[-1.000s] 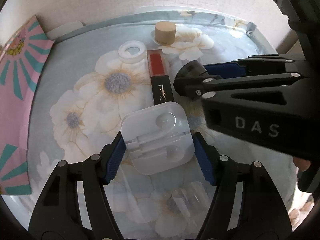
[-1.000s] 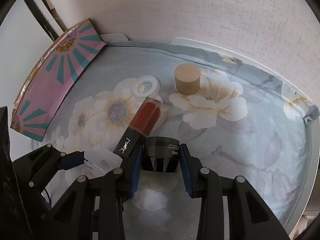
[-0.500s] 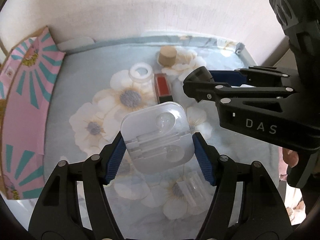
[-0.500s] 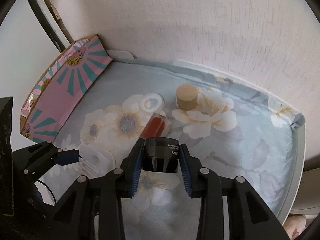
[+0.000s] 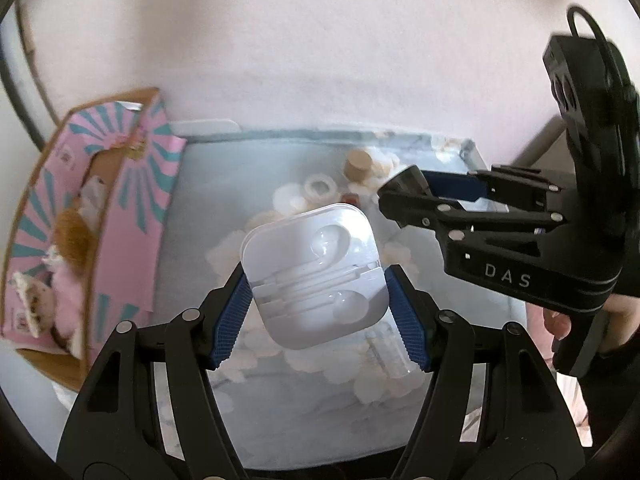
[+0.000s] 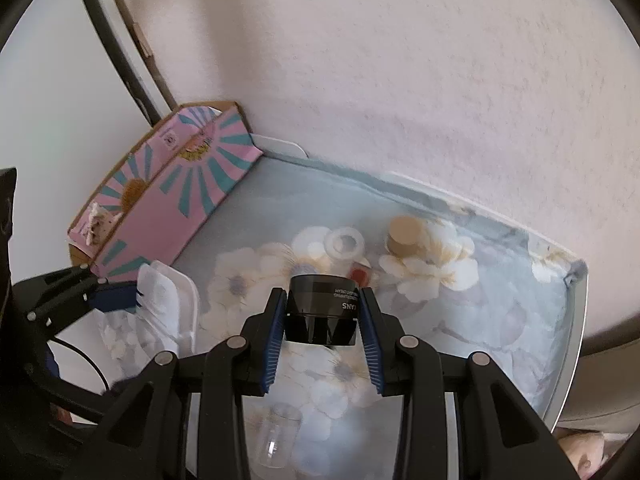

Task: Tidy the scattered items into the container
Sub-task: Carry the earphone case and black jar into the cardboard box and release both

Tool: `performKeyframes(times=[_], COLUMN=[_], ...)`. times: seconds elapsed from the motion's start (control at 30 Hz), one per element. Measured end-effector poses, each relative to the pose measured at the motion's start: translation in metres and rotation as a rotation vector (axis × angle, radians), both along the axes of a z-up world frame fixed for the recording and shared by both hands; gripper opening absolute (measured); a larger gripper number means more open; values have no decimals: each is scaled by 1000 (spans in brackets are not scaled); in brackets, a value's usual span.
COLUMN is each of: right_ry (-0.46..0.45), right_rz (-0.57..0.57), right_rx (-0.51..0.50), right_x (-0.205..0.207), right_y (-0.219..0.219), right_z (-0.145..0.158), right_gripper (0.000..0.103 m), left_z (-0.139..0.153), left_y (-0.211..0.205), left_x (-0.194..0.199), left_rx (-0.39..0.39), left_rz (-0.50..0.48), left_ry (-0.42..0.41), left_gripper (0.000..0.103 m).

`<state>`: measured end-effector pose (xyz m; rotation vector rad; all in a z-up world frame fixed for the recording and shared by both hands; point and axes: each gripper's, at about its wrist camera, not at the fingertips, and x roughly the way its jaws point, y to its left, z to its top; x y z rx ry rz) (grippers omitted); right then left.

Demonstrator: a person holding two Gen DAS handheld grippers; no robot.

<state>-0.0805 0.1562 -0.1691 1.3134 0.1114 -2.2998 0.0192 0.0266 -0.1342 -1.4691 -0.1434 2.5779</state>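
Currently both grippers are loaded and clear of the cloth. Left wrist view: the left gripper [image 5: 318, 300] stands about half open, its blue pads [image 5: 232, 320] pressed on opposite edges of a translucent white earphone case [image 5: 316, 272], held flat and lifted off the floral tablecloth [image 5: 200, 184]; gripping across the flat sides likely keeps the slick shell from twisting. At 9 o'clock sits the pink sunburst box [image 5: 132, 216], open-topped with soft items already inside, presumably the container. At 2 o'clock the right gripper [image 5: 394, 200] reaches in with something dark at its tip. Left on the cloth: a tan cap [image 5: 358, 164] and white ring [image 5: 320, 188] at 12 o'clock, a clear vial [image 5: 390, 350] at 5 o'clock. Right wrist view: the right gripper [image 6: 322, 320] is nearly closed, clamped on a black cream jar [image 6: 322, 310] across its round wall, jar held level, likely so it cannot roll out. A red lipstick [image 6: 360, 276] lies just past the jar, partly hidden. The box [image 6: 188, 192] is at 10 o'clock, against the wall; the case [image 6: 168, 300] in the left gripper [image 6: 120, 296] shows at 9 o'clock. Judgement: both loads need carrying leftward over the box rim before release.
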Motion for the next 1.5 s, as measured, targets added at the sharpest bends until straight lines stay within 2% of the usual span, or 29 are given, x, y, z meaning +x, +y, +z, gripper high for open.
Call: performKeyframes(times=[0.37, 0.77, 1.13, 1.5], right_ry=[73, 146, 125, 48], right_rz=[46, 157, 309, 415], right_rx=[8, 19, 7, 37], right_x=[-6, -34, -59, -69], right_y=[-42, -116, -205, -277], right_z=[51, 92, 92, 61], right_gripper=[33, 33, 33, 33], left_z=[55, 87, 77, 34], left_y=[-57, -132, -198, -232], left_x=[-1, -10, -8, -5], left_rx=[23, 12, 7, 16], left_rz=[51, 158, 276, 328], left_ry=[76, 118, 80, -13], left_gripper=[64, 64, 64, 64])
